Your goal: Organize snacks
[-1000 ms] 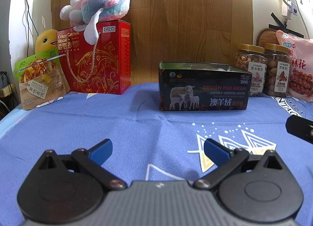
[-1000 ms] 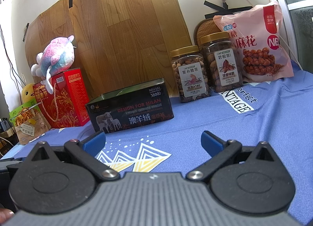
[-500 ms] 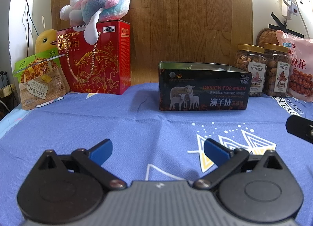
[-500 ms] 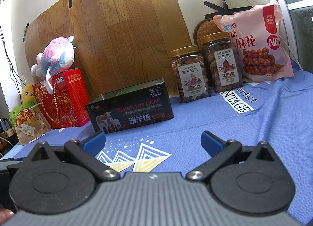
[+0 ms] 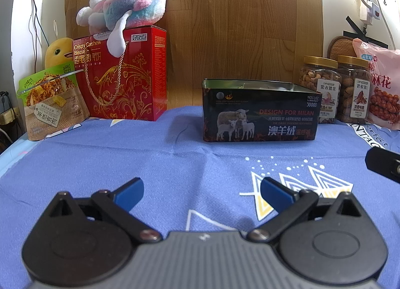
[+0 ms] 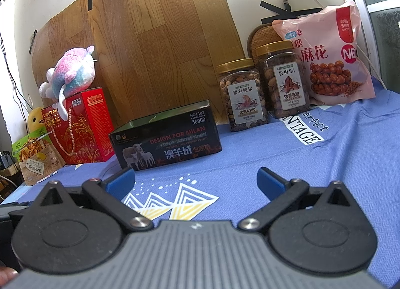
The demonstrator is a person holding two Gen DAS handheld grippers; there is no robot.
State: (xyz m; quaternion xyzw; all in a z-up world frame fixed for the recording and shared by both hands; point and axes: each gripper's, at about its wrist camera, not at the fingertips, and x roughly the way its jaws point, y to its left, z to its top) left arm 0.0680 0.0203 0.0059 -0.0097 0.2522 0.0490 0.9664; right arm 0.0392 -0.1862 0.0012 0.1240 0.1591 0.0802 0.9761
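Left gripper (image 5: 201, 192): jaws wide apart, nothing between them, low over the blue cloth (image 5: 150, 164). Right gripper (image 6: 196, 180): jaws likewise wide and empty.

Straight ahead of both, well apart from the fingertips: open black tin (image 5: 258, 110) on the cloth. Right of it, two nut jars (image 6: 242, 97) side by side, pink snack bag (image 6: 330, 56) behind them. Left of the tin: red biscuit box (image 5: 120, 76) with a plush toy (image 5: 125, 6) on top, green snack pouch (image 5: 50, 104) leftmost.
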